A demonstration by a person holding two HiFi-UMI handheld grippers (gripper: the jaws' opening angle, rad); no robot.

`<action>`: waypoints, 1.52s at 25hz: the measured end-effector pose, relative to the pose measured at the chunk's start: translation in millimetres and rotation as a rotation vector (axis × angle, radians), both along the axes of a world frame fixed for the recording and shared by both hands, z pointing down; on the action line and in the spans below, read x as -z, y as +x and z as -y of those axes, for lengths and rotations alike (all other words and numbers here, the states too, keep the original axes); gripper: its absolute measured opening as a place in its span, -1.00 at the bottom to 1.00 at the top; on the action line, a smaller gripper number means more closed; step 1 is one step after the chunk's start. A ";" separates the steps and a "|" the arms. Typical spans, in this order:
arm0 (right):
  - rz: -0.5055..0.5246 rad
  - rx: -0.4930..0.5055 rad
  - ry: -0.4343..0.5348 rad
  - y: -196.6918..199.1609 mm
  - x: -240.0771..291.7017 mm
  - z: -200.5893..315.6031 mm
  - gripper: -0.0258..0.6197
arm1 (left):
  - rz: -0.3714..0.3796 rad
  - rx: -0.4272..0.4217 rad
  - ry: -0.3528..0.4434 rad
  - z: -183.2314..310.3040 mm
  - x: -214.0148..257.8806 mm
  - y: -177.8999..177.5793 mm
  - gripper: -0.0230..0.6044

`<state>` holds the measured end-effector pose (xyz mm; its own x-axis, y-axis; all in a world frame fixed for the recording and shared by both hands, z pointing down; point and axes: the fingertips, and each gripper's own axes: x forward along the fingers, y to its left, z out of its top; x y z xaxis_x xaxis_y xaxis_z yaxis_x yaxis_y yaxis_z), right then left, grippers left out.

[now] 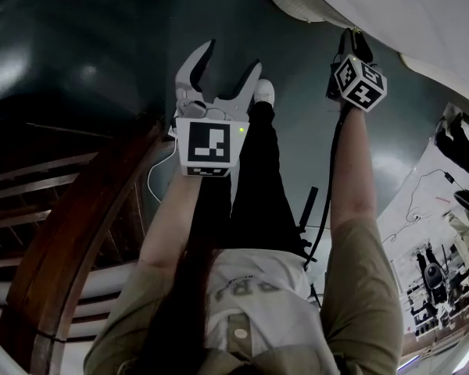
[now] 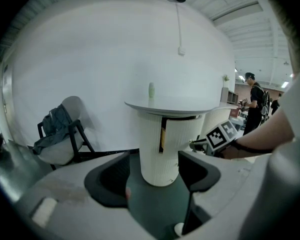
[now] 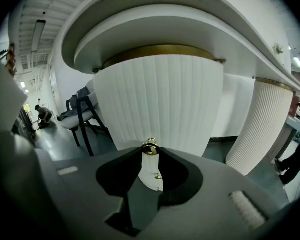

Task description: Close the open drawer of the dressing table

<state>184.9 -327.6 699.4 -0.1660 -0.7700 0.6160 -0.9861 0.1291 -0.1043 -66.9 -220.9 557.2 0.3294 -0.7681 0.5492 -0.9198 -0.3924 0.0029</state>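
Note:
The white ribbed dressing table (image 2: 155,149) stands ahead in the left gripper view. Its curved drawer (image 2: 184,131) sticks out a little, with a dark gap beside it. In the right gripper view the drawer front (image 3: 160,104) fills the middle, and its brass knob (image 3: 150,148) sits between the jaw tips. My right gripper (image 3: 150,152) is shut on that knob. The head view shows this right gripper (image 1: 354,44) reaching up to the table's edge (image 1: 313,6). My left gripper (image 1: 230,55) hangs open and empty, away from the table, over the dark floor.
A black chair (image 2: 60,134) with clothes on it stands left of the table. A small bottle (image 2: 151,90) is on the tabletop. A second ribbed leg (image 3: 262,124) stands to the right. A person (image 2: 252,104) stands far right. Dark wooden furniture (image 1: 78,233) is at my left.

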 end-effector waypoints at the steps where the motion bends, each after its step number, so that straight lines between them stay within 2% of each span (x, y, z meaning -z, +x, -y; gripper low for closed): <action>1: 0.000 0.000 0.001 0.0 -0.2 1.1 -0.59 | 0.001 0.001 0.000 0.4 -0.1 0.0 0.09; 27: -0.029 0.002 0.051 1.5 7.1 27.4 -0.58 | -0.001 0.030 -0.014 7.8 -2.0 -6.4 0.09; 38: -0.024 -0.005 0.069 -6.3 16.5 17.7 -0.46 | 0.001 -0.019 0.025 2.5 11.9 2.7 0.09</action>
